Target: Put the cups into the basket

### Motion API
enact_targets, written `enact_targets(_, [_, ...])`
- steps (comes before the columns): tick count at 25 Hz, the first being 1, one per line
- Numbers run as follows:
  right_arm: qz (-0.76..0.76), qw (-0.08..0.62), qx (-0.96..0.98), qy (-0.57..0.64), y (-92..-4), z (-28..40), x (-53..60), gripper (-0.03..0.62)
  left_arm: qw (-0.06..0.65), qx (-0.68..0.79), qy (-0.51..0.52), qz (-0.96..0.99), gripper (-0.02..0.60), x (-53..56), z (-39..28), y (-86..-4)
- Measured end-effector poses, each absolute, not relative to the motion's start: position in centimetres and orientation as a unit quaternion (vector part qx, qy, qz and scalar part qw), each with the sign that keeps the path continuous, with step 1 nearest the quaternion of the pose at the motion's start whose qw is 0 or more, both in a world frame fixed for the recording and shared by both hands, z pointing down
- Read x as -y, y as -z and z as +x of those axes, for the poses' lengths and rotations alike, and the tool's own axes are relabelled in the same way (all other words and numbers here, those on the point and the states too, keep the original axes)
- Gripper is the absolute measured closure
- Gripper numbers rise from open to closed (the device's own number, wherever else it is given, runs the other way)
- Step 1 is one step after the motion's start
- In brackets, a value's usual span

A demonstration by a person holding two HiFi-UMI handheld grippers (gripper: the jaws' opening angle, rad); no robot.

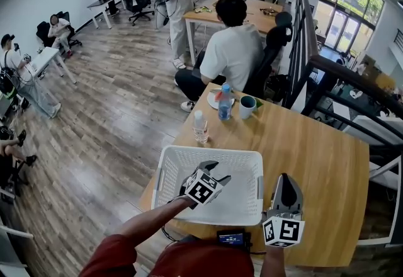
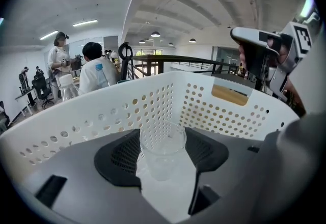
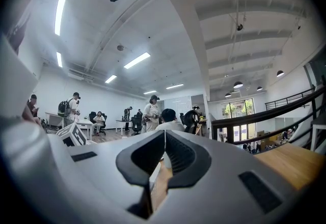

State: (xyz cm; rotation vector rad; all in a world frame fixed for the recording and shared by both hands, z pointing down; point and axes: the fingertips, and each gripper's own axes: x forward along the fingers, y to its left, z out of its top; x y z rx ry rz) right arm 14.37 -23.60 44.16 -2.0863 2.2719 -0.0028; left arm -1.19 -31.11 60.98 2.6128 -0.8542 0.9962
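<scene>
Your basket (image 1: 169,172), white and perforated, sits on the wooden table (image 1: 321,156) near its front edge, at 9 o'clock from your right gripper. Your left gripper (image 1: 217,172) is down inside the basket, nose angled downward toward about 1 o'clock in the head view. Its jaws stand wide and are clamped on a clear cup (image 2: 162,149), with both black pads against the cup's sides. The cup's open mouth faces the left gripper view, and the cup hangs over the basket floor. You cannot tell whether its base touches the floor. In that view the basket's far wall fills the background, with a handle slot (image 2: 230,95) at 1 o'clock from the cup. At 12 o'clock from the basket, just past its far rim and apart from it, stands a clear bottle (image 1: 200,127). Farther off at 1 o'clock there is a blue-labelled bottle (image 1: 225,102), with a plate (image 1: 213,101) just behind it. A mug (image 1: 247,107) stands just beside that bottle at its 3 o'clock. A seated person in a white shirt (image 1: 232,52) is at the table's far end. At 6 o'clock from the basket, on the table's near edge, is a small lit screen (image 1: 231,238). Your right gripper (image 1: 286,178) is outside the basket, just beside its right wall. It points toward 12 o'clock over bare wood, its jaws pressed together with nothing between them.
</scene>
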Motion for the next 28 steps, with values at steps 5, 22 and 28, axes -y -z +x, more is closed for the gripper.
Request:
enact_targets(5, [-0.671,0.026,-0.741,-0.002,-44.4,14.2,23.8,0.582,0.109,0.292,-0.35,0.883,0.301,31.2,-1.3,-62.0])
enact_targets(22, [-0.669,0.027,-0.743,-0.004,-44.1,14.0,23.8,0.582,0.106,0.275,-0.381,0.876,0.301,30.0,-1.0,-63.8])
enact_targets(28, [-0.672,0.028,-0.74,-0.004,-43.8,14.1,23.6,0.582,0.119,0.279,-0.389,0.87,0.301,29.6,-2.0,-63.8])
